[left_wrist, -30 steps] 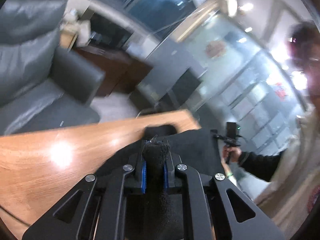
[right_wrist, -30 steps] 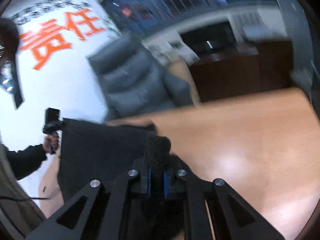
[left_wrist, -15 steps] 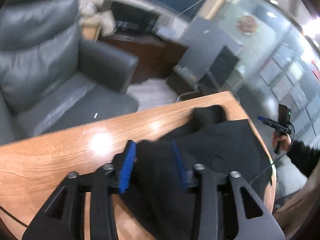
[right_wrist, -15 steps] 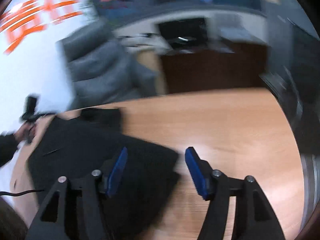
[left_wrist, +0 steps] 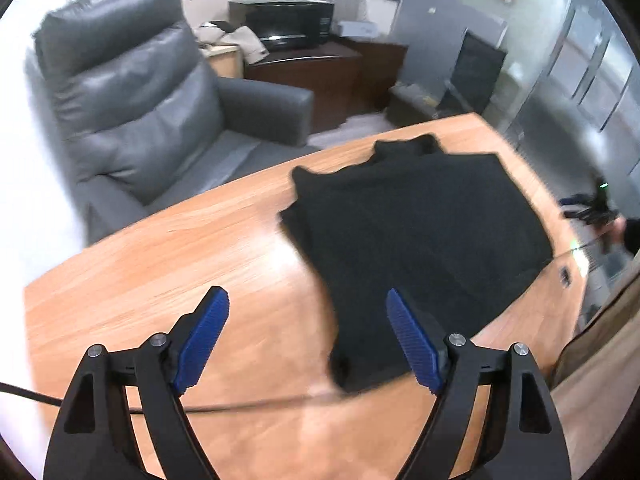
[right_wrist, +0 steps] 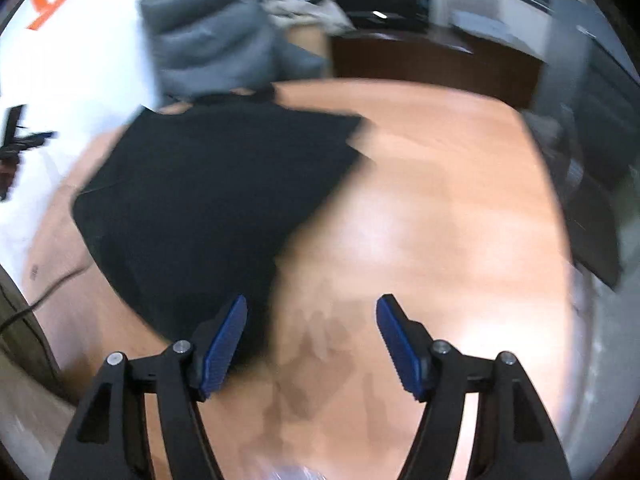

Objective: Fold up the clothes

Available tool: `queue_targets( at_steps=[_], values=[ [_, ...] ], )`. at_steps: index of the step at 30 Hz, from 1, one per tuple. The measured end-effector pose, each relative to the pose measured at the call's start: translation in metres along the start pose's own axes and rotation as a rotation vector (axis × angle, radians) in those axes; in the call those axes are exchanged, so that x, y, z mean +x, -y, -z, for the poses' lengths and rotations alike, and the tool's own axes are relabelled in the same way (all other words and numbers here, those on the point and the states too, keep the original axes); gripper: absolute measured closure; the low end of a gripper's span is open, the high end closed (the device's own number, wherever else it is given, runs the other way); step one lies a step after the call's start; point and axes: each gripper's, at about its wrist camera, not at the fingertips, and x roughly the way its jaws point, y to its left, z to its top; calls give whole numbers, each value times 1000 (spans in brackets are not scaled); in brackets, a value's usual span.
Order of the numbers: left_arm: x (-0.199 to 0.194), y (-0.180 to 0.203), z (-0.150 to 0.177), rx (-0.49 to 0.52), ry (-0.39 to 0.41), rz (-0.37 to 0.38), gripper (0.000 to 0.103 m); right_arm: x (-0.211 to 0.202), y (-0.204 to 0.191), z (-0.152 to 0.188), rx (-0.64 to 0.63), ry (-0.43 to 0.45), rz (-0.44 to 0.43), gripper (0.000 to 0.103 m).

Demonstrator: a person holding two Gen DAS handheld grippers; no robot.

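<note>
Office surroundings frame the wooden worktop point(left_wrist: 168, 276): a grey leather armchair point(left_wrist: 132, 92) stands behind its far left edge, and a dark cabinet with a black box-like appliance point(left_wrist: 288, 24) sits further back. On the worktop lies the black garment point(left_wrist: 416, 232), spread flat with its collar toward the far edge and one lower corner reaching toward the near rim. The left tongs point(left_wrist: 306, 336) hang above bare wood just beside that corner — their blue pads point(left_wrist: 204, 340) have just been opening and stand wide apart, with nothing between them. In the right wrist view, blurred, the right tongs point(right_wrist: 312, 338) have likewise just been opening; they gape empty, the left pad point(right_wrist: 224, 344) over the garment's near edge, the other over bare wood. A thin cable point(left_wrist: 240, 406) crosses the worktop near the left tongs.
</note>
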Motion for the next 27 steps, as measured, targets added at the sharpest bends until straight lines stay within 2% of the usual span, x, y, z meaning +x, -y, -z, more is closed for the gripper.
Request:
queue_targets(
  at_steps=[2, 3, 6, 8, 12, 14, 15, 16, 18, 21, 22, 23, 24, 27],
  values=[
    [-6, 5, 6, 35, 5, -25, 8, -27, 25, 33, 49, -20, 52, 31],
    [2, 14, 6, 71, 0, -15, 8, -37, 35, 45, 69, -19, 65, 31],
    [47, 51, 1, 218, -36, 44, 8, -60, 57, 79, 168, 7, 70, 31],
    [87, 79, -5, 325, -70, 90, 10, -60, 52, 88, 245, 53, -12, 31],
    [179, 141, -11, 570, -166, 157, 23, -28, 3, 84, 232, 118, -173, 31],
    [213, 160, -16, 631, -185, 186, 21, -6, -15, 83, 258, 146, -240, 31],
    [221, 165, -20, 655, -175, 200, 15, 4, -22, 82, 265, 152, -263, 31],
    [230, 170, -23, 679, -165, 215, 13, 15, -28, 81, 275, 159, -276, 31],
    [237, 171, -33, 685, -157, 250, 12, 36, -35, 81, 304, 173, -294, 31],
    [240, 175, -37, 747, -144, 254, 13, 67, -46, 81, 357, 191, -324, 31],
    [238, 177, -38, 763, -140, 265, 15, 73, -48, 81, 373, 200, -329, 30],
    [235, 178, -40, 775, -135, 282, 21, 76, -49, 82, 378, 213, -324, 29],
    [231, 179, -42, 775, -120, 307, 27, 79, -50, 83, 384, 226, -320, 29],
    [218, 187, -50, 769, -26, 391, 29, 82, -46, 83, 420, 270, -314, 27]
  ],
)
